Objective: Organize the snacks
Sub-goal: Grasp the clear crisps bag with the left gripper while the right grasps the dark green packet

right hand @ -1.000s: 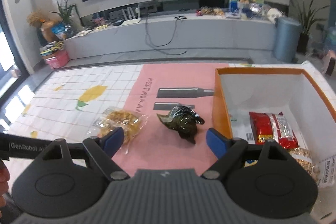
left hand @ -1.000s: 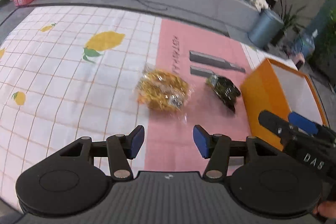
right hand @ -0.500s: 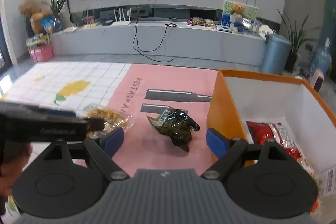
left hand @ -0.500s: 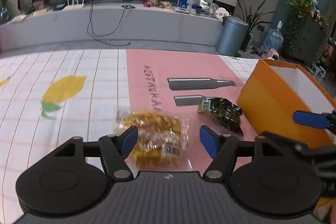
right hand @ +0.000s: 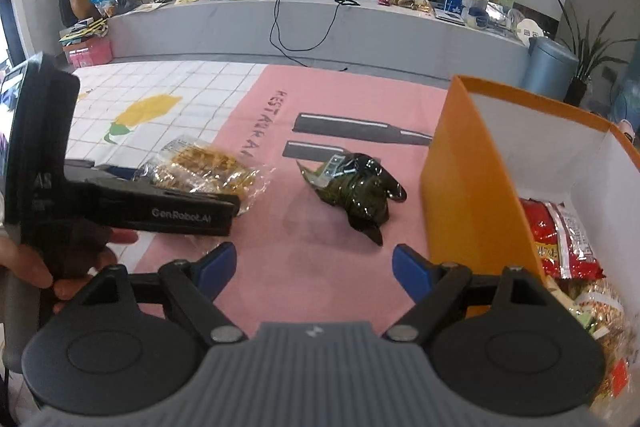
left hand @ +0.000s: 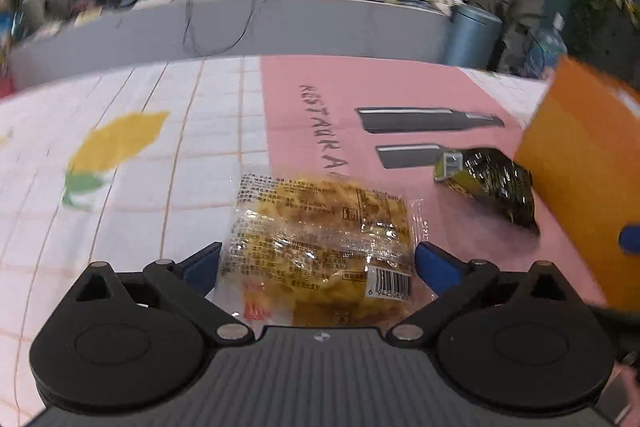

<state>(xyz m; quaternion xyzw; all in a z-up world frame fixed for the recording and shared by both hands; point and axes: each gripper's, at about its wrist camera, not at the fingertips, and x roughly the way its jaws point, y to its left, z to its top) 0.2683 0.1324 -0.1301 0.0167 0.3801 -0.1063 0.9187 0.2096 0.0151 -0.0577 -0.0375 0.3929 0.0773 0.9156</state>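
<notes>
The yellow snack bag (left hand: 320,239) is straddled lengthwise by the left gripper (left hand: 318,261), whose unclamped jaws are opening wide.

Snack packets on the cloth, outside the box: two.
- one clear packet of yellow snacks (left hand: 320,243)
- one dark green packet (right hand: 356,193)

Snack packets in the box: at least two show.
- one red packet (right hand: 560,239)
- one clear packet of tan snacks (right hand: 600,311) below it; anything further in is cut off at the frame edge, so the count is unsure.

Boxes: one, orange outside (right hand: 464,163), white inside.

Cloths: one tablecloth (right hand: 336,279), part pink, part white check.

Bottle shapes printed on the pink part: two, one (left hand: 424,119) above the other (left hand: 408,154).

Whole lemon prints in sight: one (left hand: 116,143).

Grippers: two, the left gripper (left hand: 318,265) and the right gripper (right hand: 314,269).
</notes>
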